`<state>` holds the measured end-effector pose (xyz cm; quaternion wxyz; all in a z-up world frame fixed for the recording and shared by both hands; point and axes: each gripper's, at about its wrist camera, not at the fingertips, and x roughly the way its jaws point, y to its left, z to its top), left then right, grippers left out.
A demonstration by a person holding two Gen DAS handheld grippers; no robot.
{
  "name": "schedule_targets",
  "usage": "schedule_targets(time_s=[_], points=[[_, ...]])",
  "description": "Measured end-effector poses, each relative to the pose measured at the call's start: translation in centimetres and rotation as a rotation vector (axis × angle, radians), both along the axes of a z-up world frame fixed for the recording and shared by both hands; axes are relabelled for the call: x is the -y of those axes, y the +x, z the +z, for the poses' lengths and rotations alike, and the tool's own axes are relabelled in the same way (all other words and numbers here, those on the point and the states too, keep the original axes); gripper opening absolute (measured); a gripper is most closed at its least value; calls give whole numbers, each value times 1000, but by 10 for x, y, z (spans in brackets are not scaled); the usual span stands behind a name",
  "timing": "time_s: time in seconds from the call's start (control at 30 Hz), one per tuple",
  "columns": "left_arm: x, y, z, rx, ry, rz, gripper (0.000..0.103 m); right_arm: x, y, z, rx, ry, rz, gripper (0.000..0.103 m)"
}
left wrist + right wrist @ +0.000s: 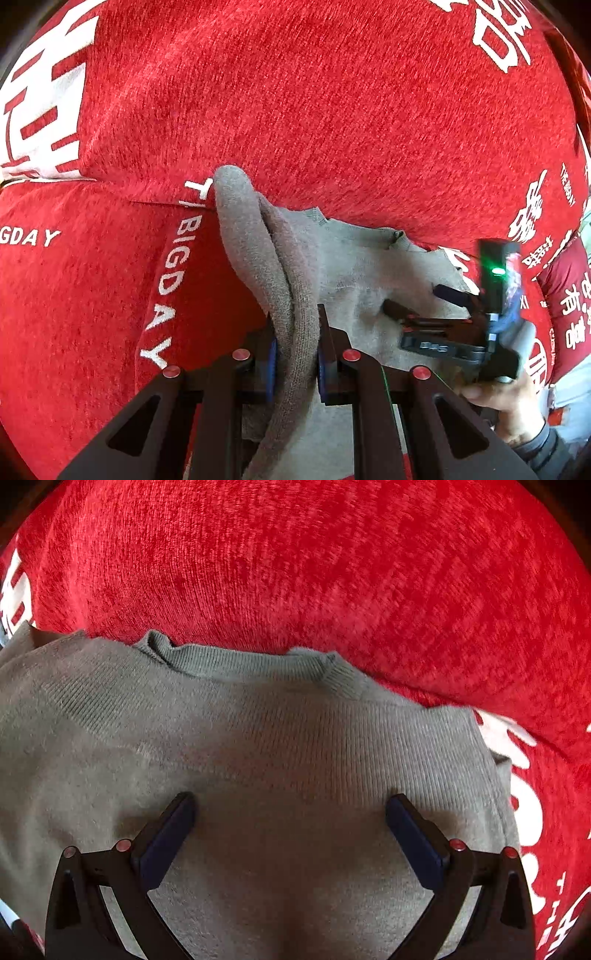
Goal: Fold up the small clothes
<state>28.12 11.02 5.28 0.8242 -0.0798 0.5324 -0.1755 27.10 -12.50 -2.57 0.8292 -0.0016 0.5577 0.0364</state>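
Two grippers work one grey sweater [258, 746] on a red cloth [332, 92].

Left wrist view: the left gripper [295, 354] is clamped on a bunched sleeve [258, 243], which runs from the jaws up toward eleven o'clock, lifted off the cloth so it can probably be carried across the body for a fold. At three o'clock the right gripper [417, 301] reaches in over the flat body, held by a hand [513, 406]. Right wrist view: the right gripper [291, 805] has its fingers wide apart, pads [173, 834] resting on or just above the knit, likely to pin the body while the sleeve moves. The collar [251, 661] lies at twelve o'clock.
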Motion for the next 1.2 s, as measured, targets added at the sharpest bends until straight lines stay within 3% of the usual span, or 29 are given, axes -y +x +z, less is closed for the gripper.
schedule_targets(time_s=[0.1,0.23,0.47,0.63,0.8,0.87,0.93,1.0,1.13,1.2], points=[[12,-4,10,5,1,-15,17,27,-28,23,112,41,-75,103],[51,-15,28,35,41,-68,17,78,-80,31,164,59,-161,103],[163,-33,45,25,138,-184,17,155,-159,29,258,91,-302,103],[242,-40,23,-30,238,-216,17,187,-177,17,260,197,-366,103],[308,-51,-31,-107,391,-237,18,201,-188,12,281,292,-381,103],[321,-57,-50,-132,430,-232,31,201,-185,11,289,300,-377,103],[329,-65,-49,-94,428,-234,57,203,-187,11,300,319,-381,103],[335,-71,-46,-103,403,-242,77,206,-191,11,311,343,-385,103],[338,-79,-28,-139,334,-281,81,208,-194,11,320,366,-388,103],[330,-83,-5,-144,241,-310,81,210,-196,12,326,381,-390,103]])
